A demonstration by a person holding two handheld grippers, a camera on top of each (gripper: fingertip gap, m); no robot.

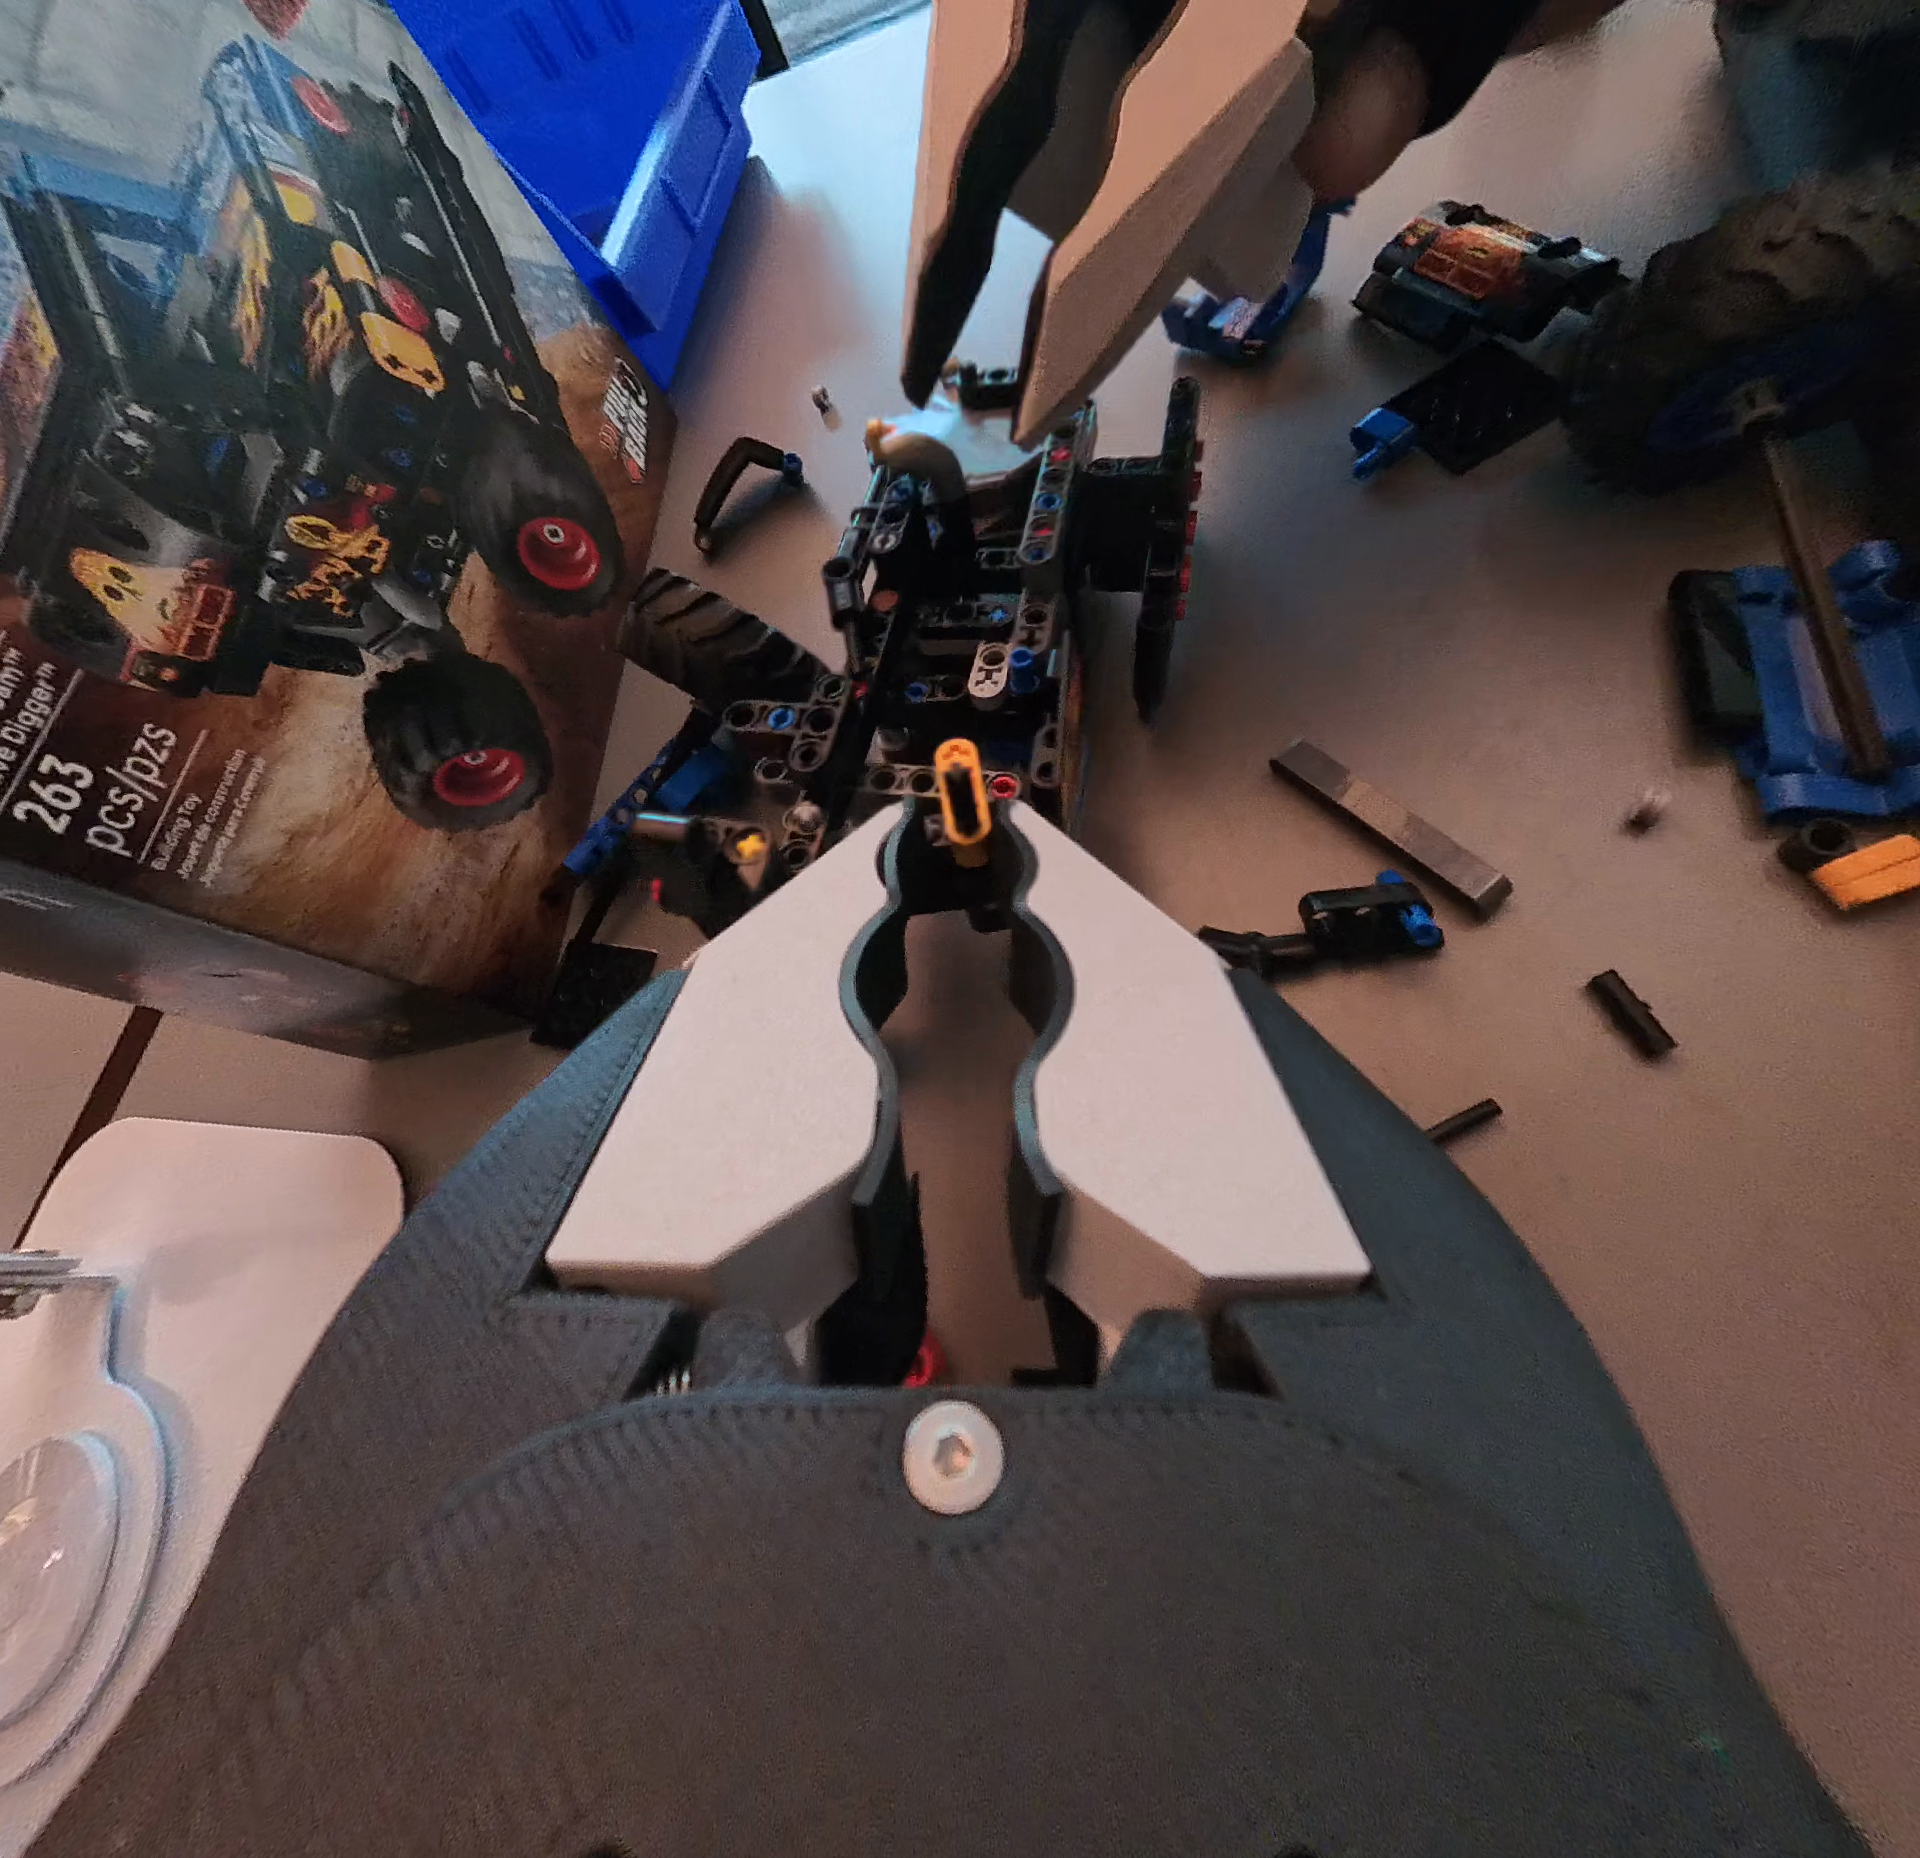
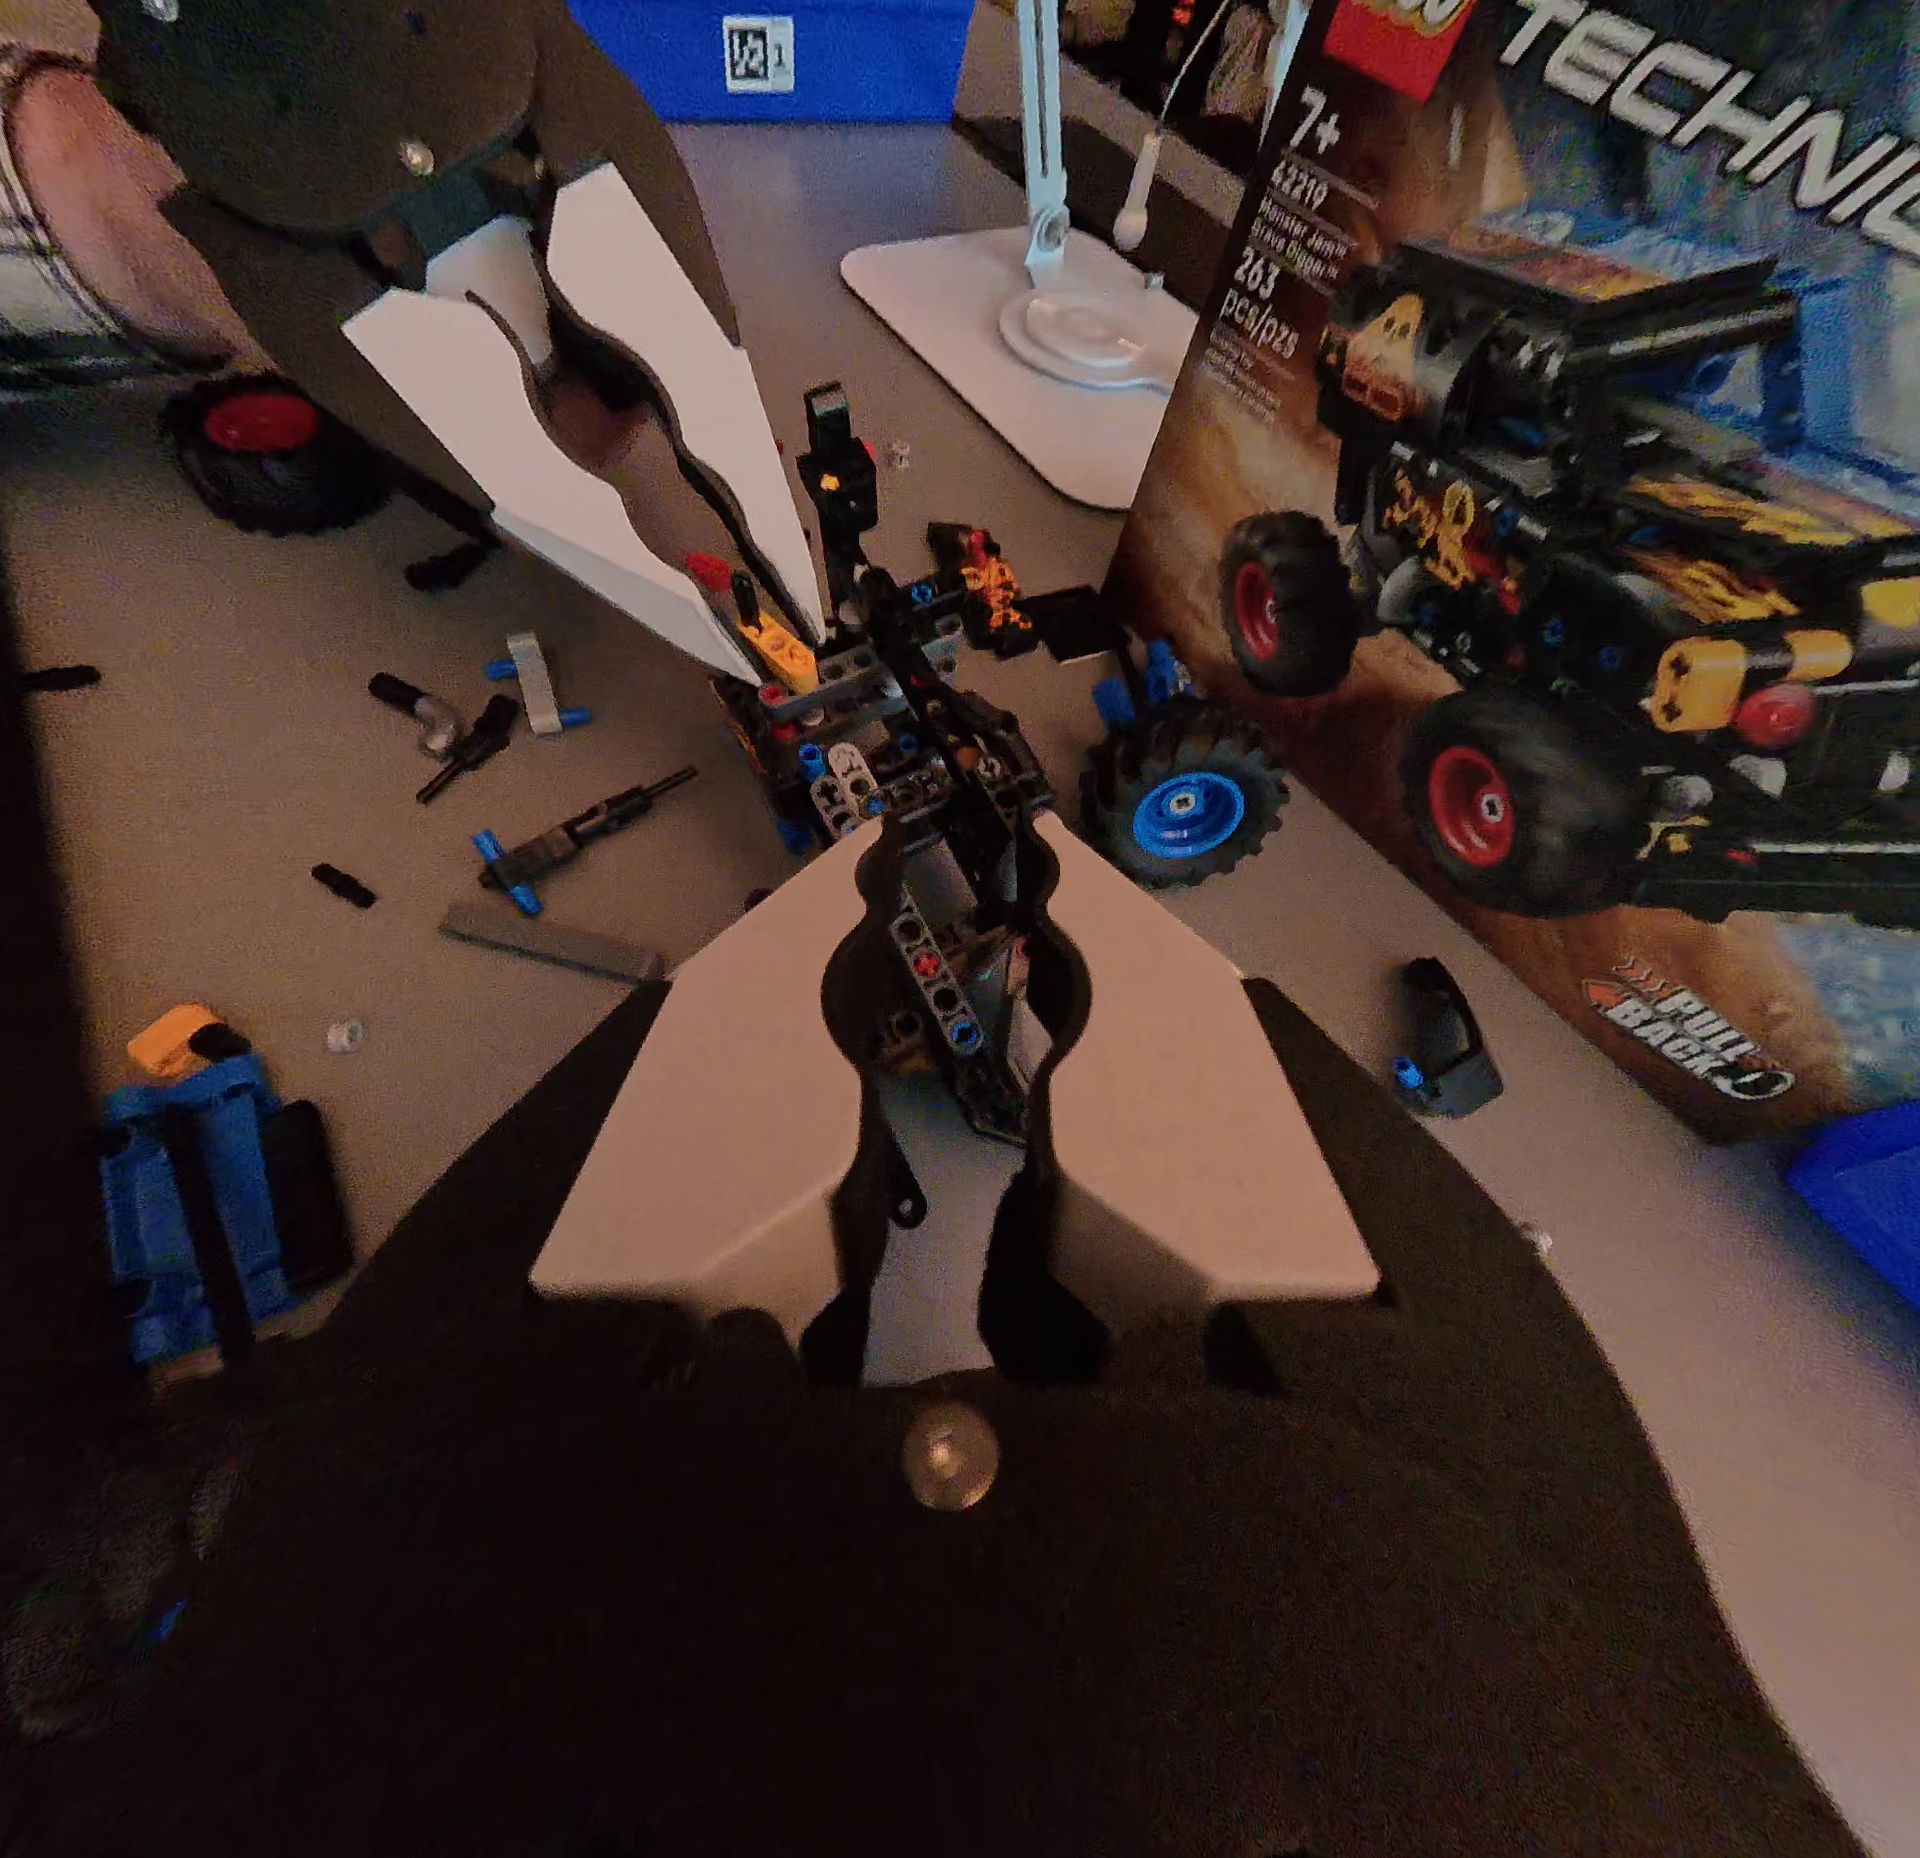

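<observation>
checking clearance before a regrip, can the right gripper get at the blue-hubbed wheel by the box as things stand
Probably not yet: the right gripper looks shut on the chassis frame. The path itself seems free; the blue-hubbed wheel lies just beside its tips, uncovered, with the toy box behind it.

Black/grey brick chassis [image 1: 966, 613] mid-table, yellow piece [image 1: 961, 795] in left claw [image 1: 961, 821].

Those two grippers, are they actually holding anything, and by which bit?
Left gripper pinches a small yellow piece at one end of the black toy frame. Right gripper clamps the frame's opposite end, around a grey holed beam.
</observation>
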